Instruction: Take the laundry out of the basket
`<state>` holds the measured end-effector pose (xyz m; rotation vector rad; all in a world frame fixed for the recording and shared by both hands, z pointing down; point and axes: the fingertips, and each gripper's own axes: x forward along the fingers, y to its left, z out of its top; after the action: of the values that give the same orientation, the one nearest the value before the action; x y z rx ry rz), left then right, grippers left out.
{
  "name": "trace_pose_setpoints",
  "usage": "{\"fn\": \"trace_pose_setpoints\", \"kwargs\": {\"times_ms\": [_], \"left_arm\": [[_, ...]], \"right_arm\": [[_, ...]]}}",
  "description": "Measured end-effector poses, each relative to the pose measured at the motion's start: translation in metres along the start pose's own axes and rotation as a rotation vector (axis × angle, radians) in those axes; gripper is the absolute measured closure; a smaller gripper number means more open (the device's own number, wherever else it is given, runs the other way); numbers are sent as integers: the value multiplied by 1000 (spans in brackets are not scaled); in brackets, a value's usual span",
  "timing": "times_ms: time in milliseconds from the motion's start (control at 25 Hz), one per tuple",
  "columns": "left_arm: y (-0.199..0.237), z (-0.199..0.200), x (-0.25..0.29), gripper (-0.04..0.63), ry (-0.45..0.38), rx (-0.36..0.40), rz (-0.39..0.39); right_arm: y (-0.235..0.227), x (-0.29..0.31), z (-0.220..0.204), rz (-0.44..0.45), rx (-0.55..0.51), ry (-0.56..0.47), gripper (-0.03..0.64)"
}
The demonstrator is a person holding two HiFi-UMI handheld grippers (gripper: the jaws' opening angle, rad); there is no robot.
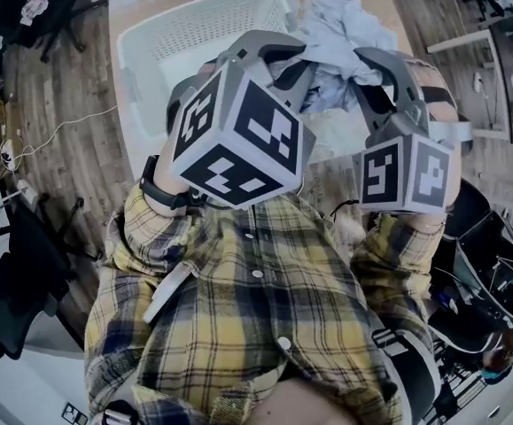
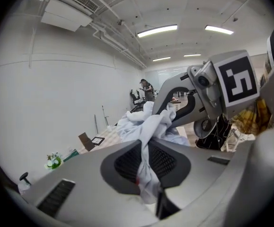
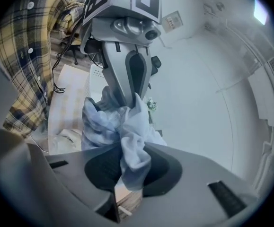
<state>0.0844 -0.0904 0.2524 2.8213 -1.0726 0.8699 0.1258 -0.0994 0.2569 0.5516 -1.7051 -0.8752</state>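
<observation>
The left gripper (image 2: 148, 161) and right gripper (image 3: 128, 167) are both clamping a pale garment (image 1: 340, 25), holding it above the basket (image 1: 154, 47); setting it down is seemingly remaining.

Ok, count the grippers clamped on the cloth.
2. The left gripper is shut on the left side of the cloth, and the right gripper on its right side, near the basket. No others in view.

Pale blue-white crumpled cloth garment (image 1: 340, 29): bunched, raised, upper centre of head view, by the basket's right rim. One fold pinched in left gripper (image 2: 148, 160), another in right gripper (image 3: 132, 167). White perforated plastic laundry basket (image 1: 194, 25): upper centre-left, standing on wooden floor (image 1: 70, 149)
</observation>
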Motion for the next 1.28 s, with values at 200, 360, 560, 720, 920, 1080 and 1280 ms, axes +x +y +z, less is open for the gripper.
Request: {"fn": "trace_pose_setpoints", "kwargs": {"times_ms": [200,360,560,720,920,1080,1280], "left_arm": [[-40,16,30,531,-6,21,-95],[-66,11,57,531,41,29,-131],[-87,-6,89,531,120,9,-149],[-95,-30,116,531,198,-33,-146],[-122,-76,130,529,291,-25,-146],[-140,-113,144,529,341,-26,-133],[-138,-146,165,524,352,-103,-103]], "right_arm": [[18,-15,-49,6,93,77,511],[43,-13,-80,35,140,111,511],[69,3,-109,69,175,119,511],[94,29,-127,114,211,92,509],[147,53,-131,215,300,38,505],[182,74,-136,254,372,14,502],[206,103,-140,295,430,25,492]]}}
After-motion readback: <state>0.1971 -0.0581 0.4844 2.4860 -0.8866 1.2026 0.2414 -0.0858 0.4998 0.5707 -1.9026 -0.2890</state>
